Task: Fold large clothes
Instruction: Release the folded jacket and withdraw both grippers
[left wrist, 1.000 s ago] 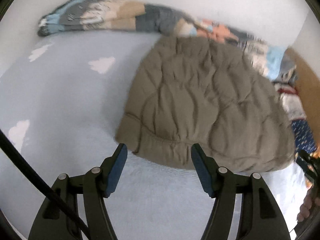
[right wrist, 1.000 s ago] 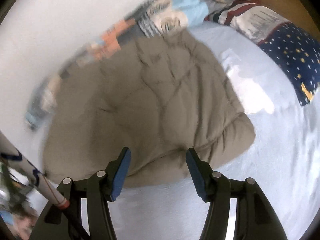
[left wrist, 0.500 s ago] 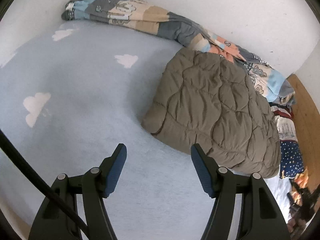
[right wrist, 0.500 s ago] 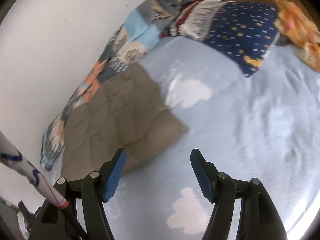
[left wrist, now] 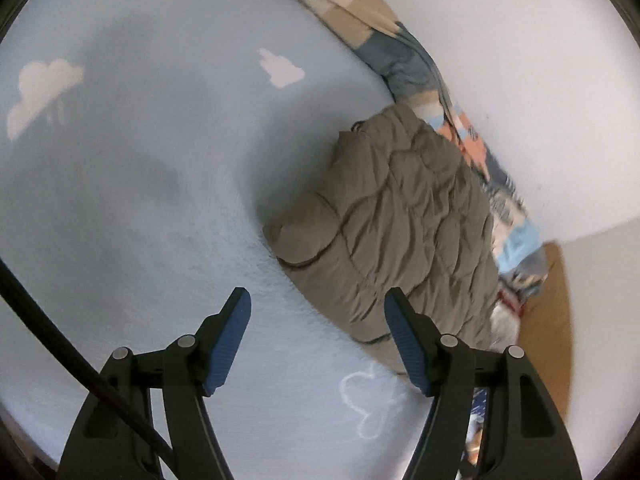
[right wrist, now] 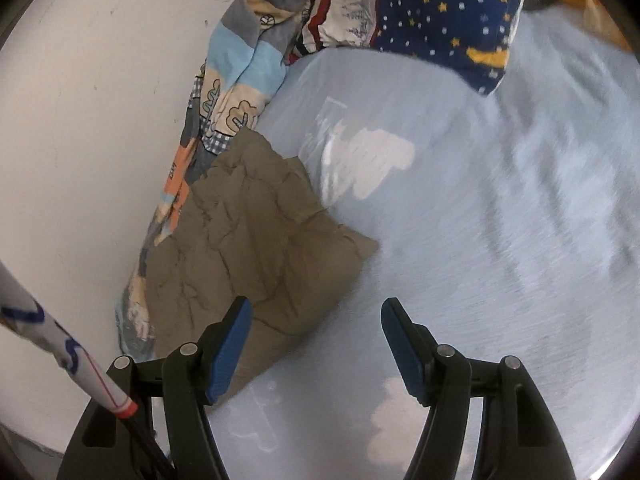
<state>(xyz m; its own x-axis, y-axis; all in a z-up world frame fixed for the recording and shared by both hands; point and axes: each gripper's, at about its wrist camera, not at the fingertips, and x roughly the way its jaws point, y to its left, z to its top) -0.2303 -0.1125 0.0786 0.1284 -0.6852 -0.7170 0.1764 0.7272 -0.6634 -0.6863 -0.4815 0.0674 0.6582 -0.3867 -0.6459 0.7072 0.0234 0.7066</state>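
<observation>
On the pale blue cloud-print bed sheet (left wrist: 152, 208) the khaki quilted jacket (left wrist: 404, 216) lies as a compact folded bundle against the patterned blanket (left wrist: 400, 52) by the wall. The left gripper (left wrist: 316, 334) has its fingers apart and opening further, nothing between them; the right gripper (right wrist: 314, 338) likewise stands wide and empty. The fold looks finished; next calls for fetching another garment or squaring this bundle

My jacket (left wrist: 404, 216) is plain olive-brown, quilted. The bedsheet (left wrist: 140, 200) is pale blue with white clouds. The blanket (right wrist: 236, 76) is patchwork: light blue, grey, cream, orange. The pillow (right wrist: 444, 12) is navy with yellow stars. My gripper pads (left wrist: 230, 340) are blue on black.
</observation>
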